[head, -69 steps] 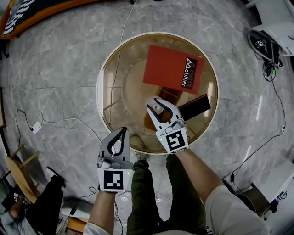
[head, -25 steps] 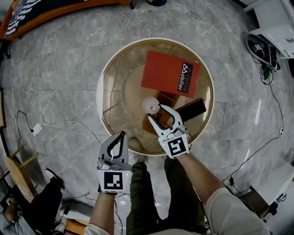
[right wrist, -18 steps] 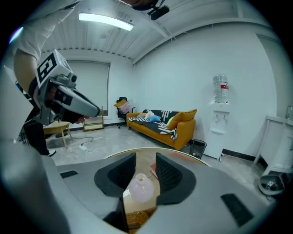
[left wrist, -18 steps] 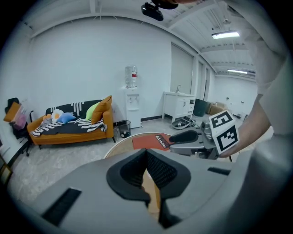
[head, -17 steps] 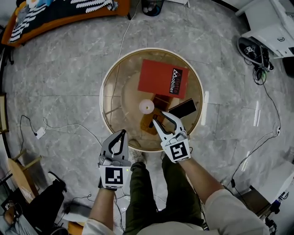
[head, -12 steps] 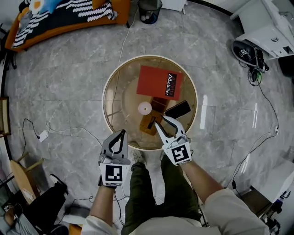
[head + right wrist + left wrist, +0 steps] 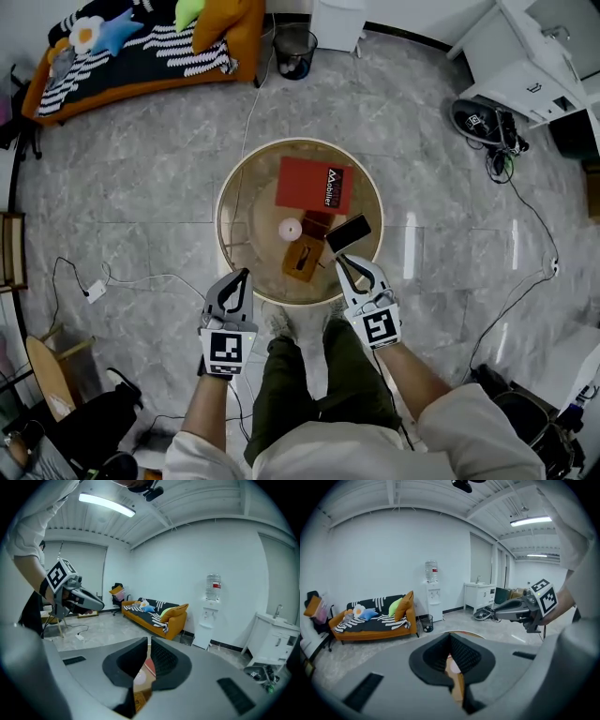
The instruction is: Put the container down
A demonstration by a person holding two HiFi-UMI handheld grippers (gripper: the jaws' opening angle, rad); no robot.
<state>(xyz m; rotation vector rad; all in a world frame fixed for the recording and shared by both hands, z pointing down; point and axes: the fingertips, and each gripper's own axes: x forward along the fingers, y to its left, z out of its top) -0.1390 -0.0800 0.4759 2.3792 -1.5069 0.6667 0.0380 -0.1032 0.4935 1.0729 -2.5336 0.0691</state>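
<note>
The container (image 7: 290, 228), a small pale round tub, stands alone on the round glass-topped table (image 7: 221, 220), beside a wooden block (image 7: 303, 259). My right gripper (image 7: 338, 259) hovers over the table's near right edge, well clear of the container. Its jaws are closing and almost together, with nothing between them; in the right gripper view the right gripper (image 7: 148, 641) shows only a slim slit. My left gripper (image 7: 246, 273) hangs off the table's near left edge. Its jaws meet at the tips in the left gripper view (image 7: 451, 637) and hold nothing.
A red book (image 7: 314, 185) and a dark phone (image 7: 348, 232) also lie on the table. An orange sofa (image 7: 141, 47) and a bin (image 7: 295, 42) stand beyond it, a white cabinet (image 7: 525, 66) at the far right. Cables (image 7: 94, 291) trail over the grey floor.
My right gripper let go of the container, which stays on the table, pulled back toward the near edge and closed its jaws. The head view rose and widened. The left gripper stayed put.
</note>
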